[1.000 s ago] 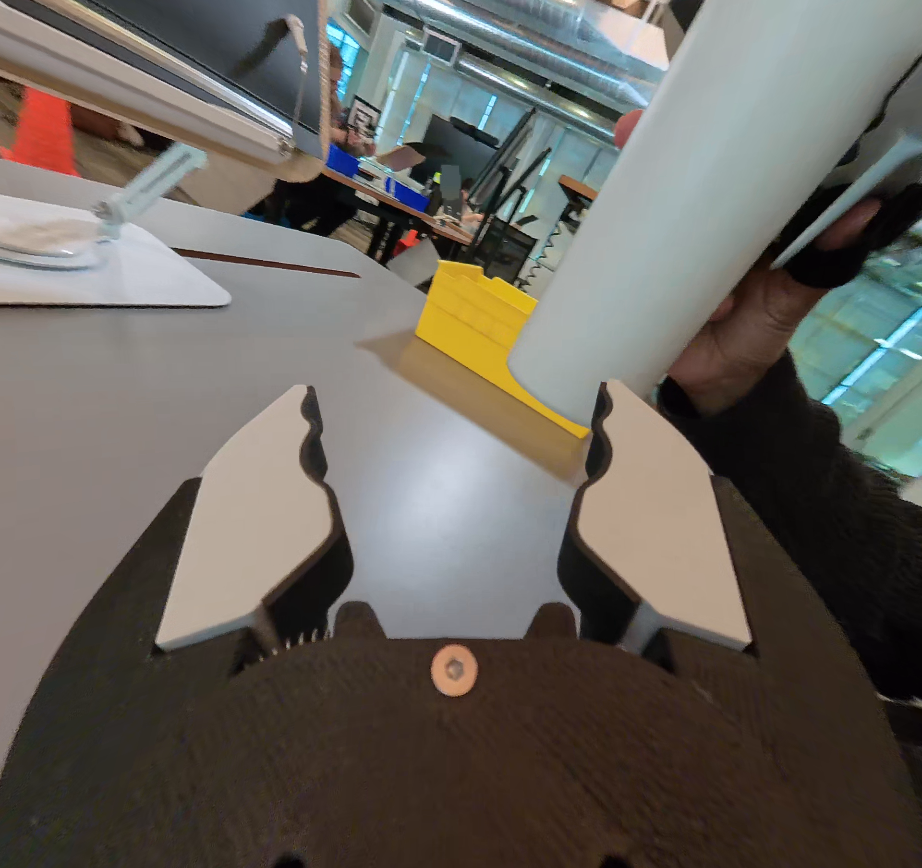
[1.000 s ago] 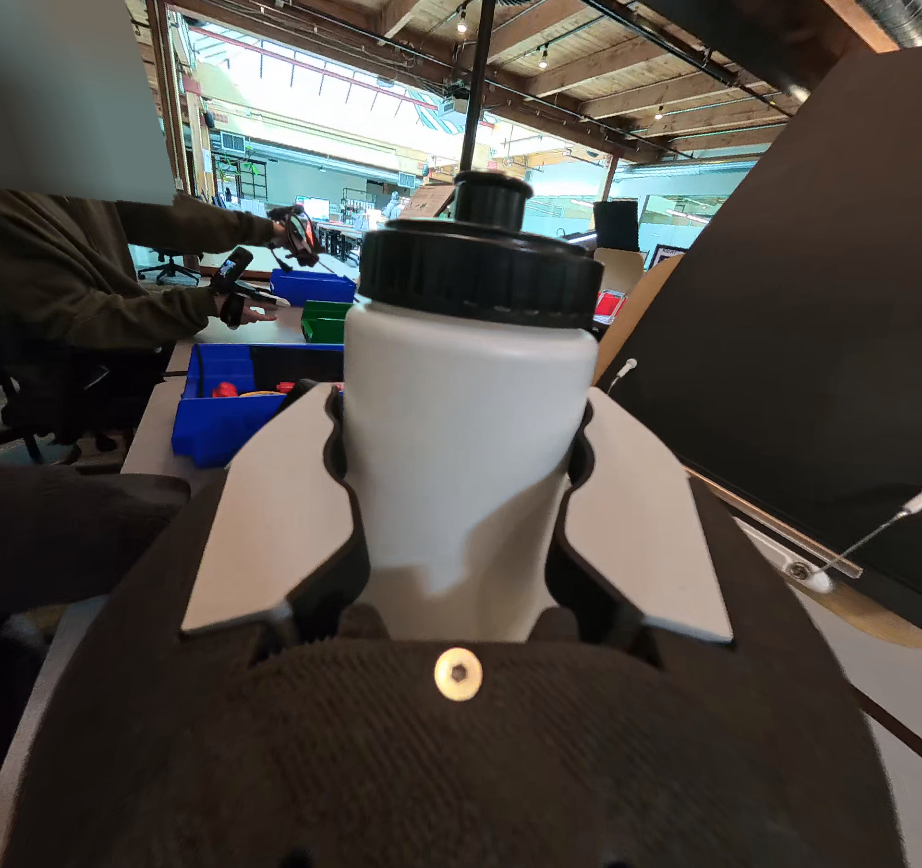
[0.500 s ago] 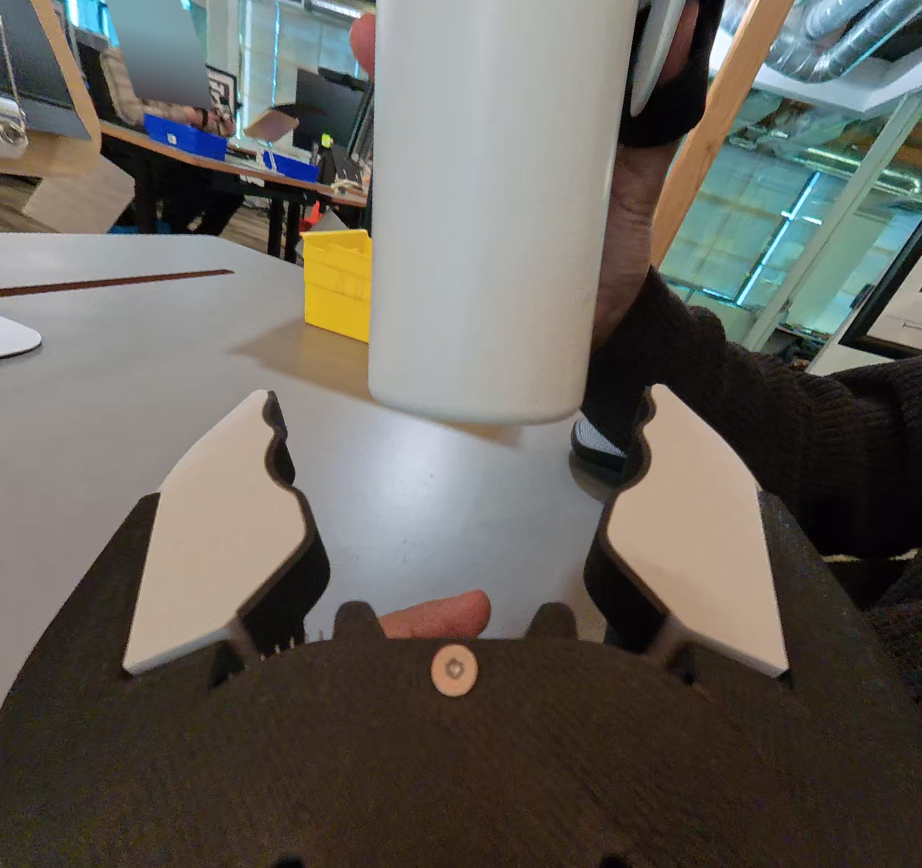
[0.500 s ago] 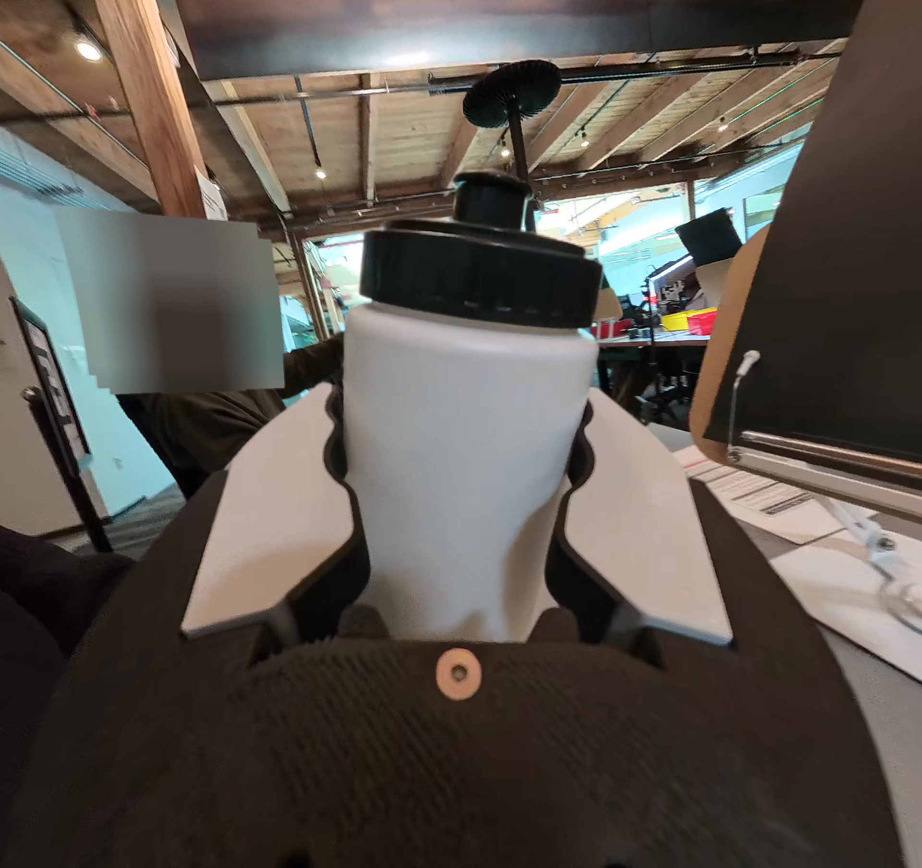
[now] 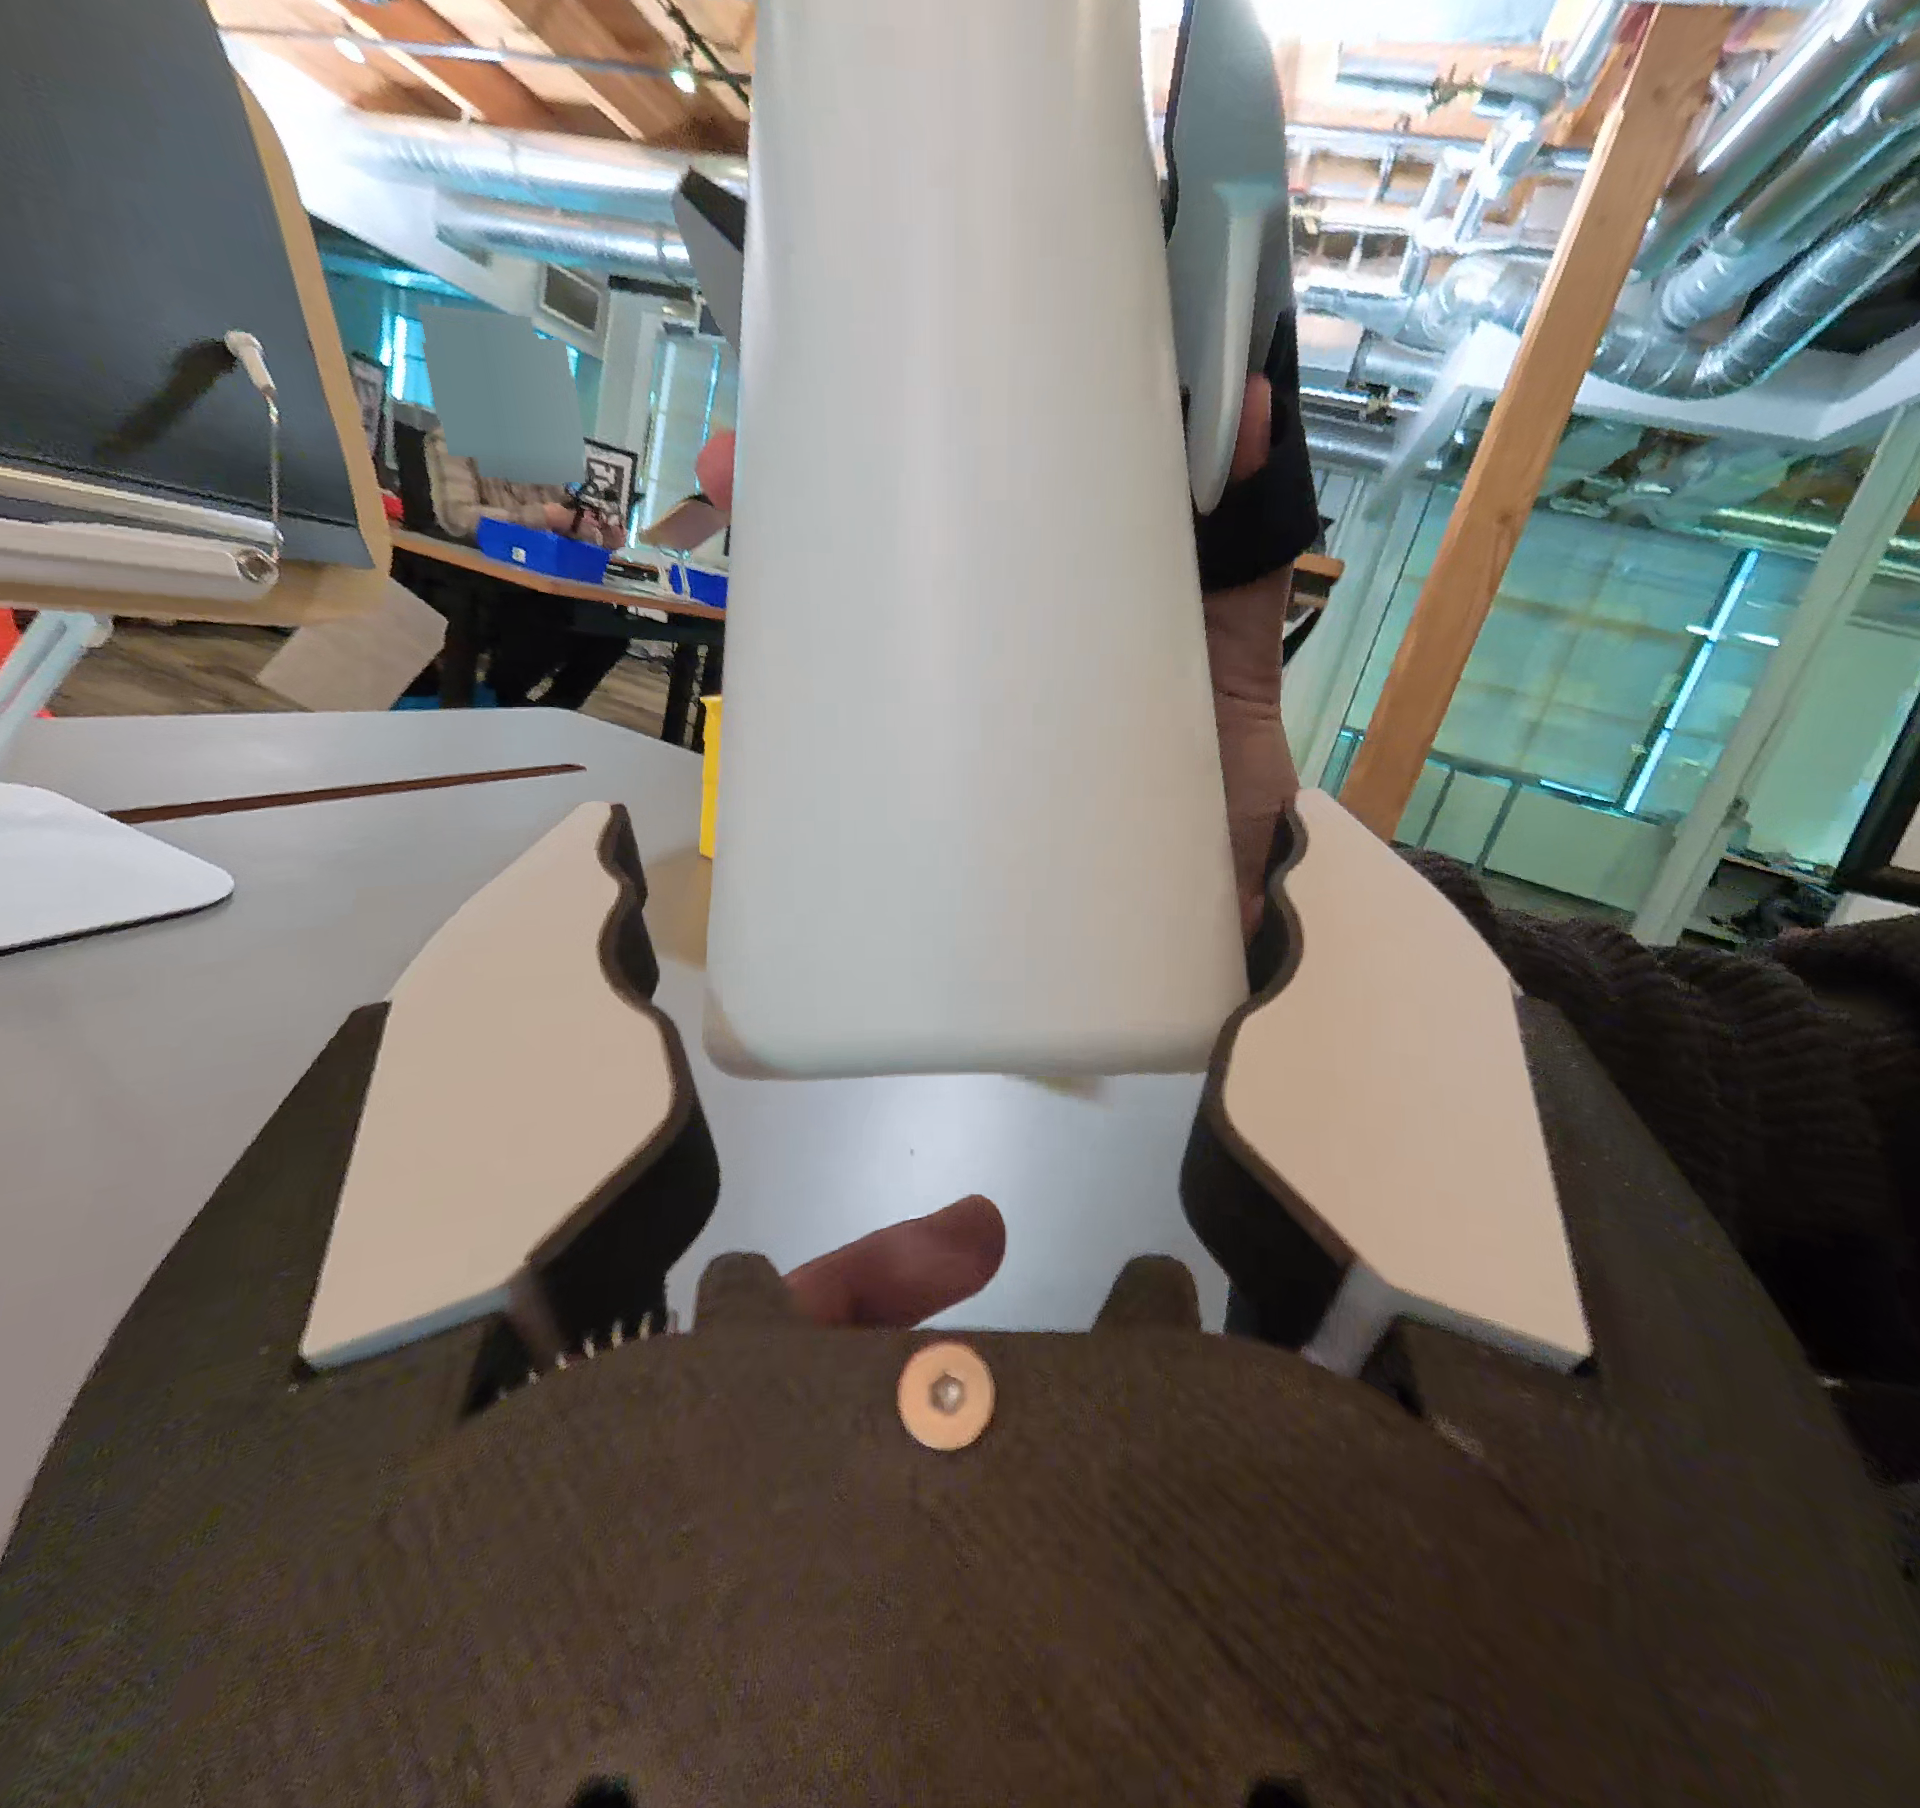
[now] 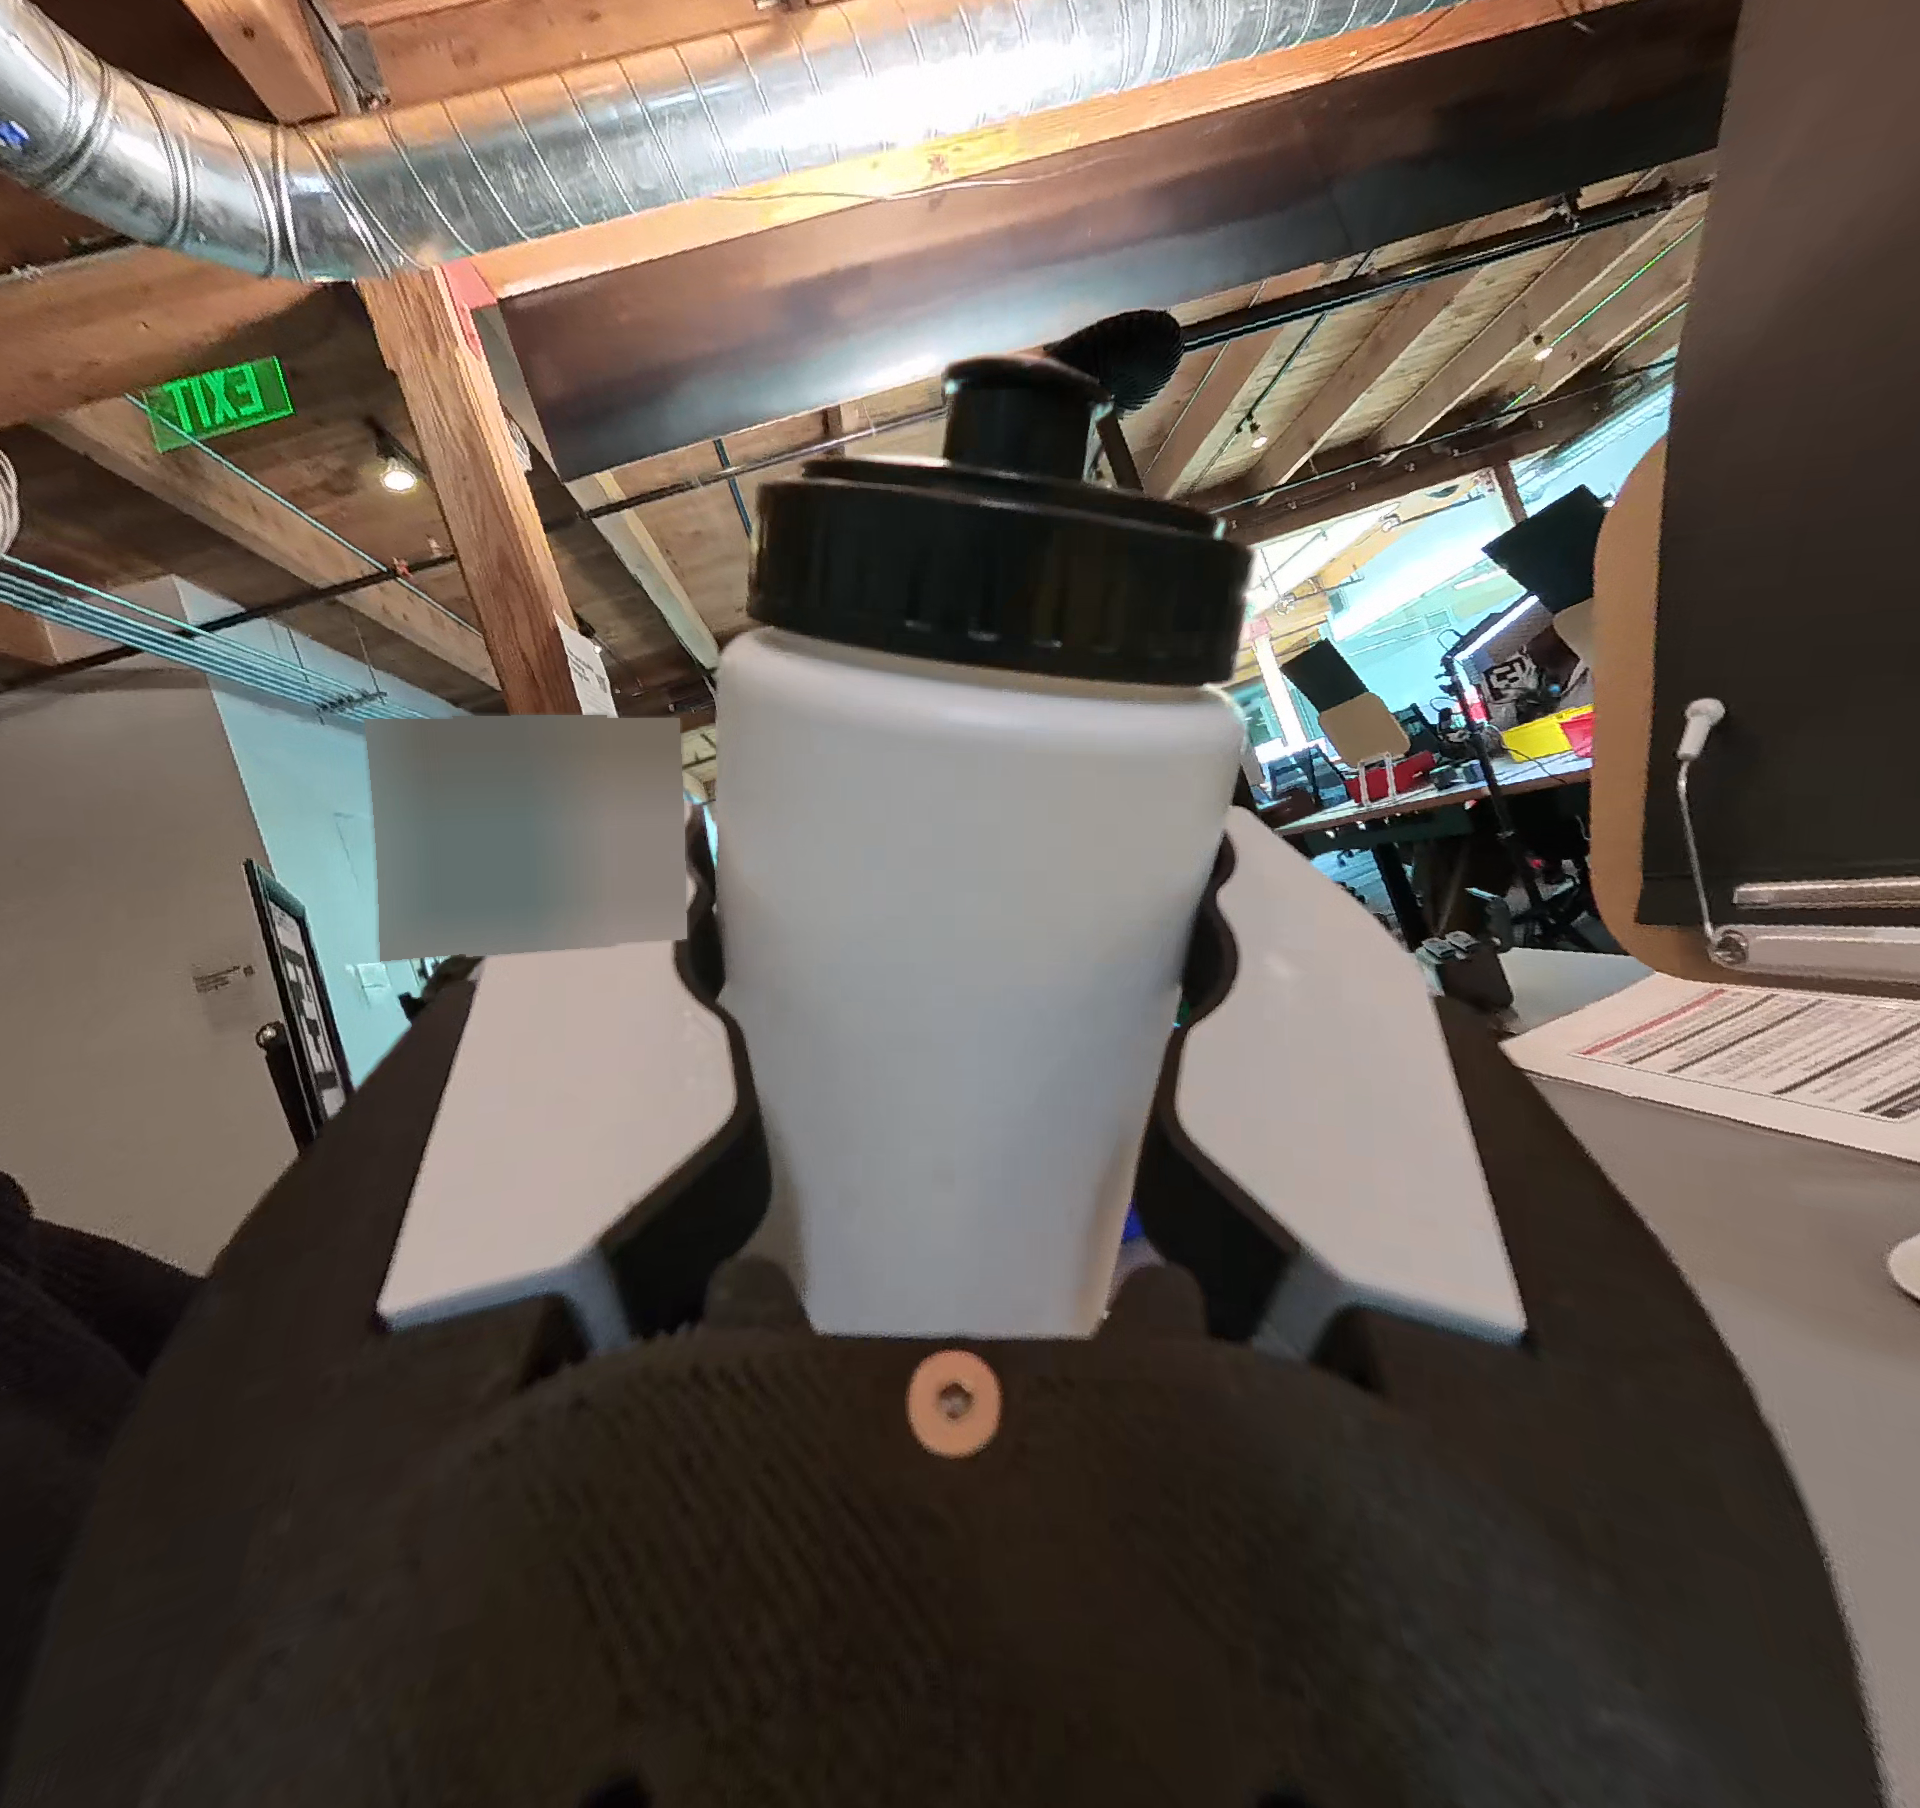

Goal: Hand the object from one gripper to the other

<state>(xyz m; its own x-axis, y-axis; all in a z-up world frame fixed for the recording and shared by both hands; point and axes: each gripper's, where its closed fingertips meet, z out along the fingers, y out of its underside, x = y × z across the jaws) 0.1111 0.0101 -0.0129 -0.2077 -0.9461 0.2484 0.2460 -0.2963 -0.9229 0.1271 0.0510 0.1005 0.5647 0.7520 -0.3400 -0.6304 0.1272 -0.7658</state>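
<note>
Two grippers meet on one white bottle [image 5: 966, 532]. Right gripper [image 6: 961, 937] is clenched on the bottle [image 6: 971, 927] just below its shoulder, both fingers pressed against the sides; black screw cap [image 6: 997, 563] with spout points up and away from the camera. Bottle is held in the air, upright in the left wrist view, its flat base low between the fingers of the left gripper [image 5: 951, 911].

Left gripper is spread wide, not grasping. Its right-side finger [image 5: 1382, 1062] lies touching or all but touching the bottle's lower edge; the left-side finger [image 5: 499, 1083] stands clear, with a gap to the bottle wall. A fingertip [image 5: 914, 1259] of the holding hand shows under the bottle base, near the gripper body.

Grey tabletop [image 5: 208, 1010] lies below. Yellow bin [image 5: 711, 771] sits on it, mostly hidden behind the bottle. Printed paper sheet [image 6: 1756, 1041] rests on the tabletop at right in the right wrist view.
</note>
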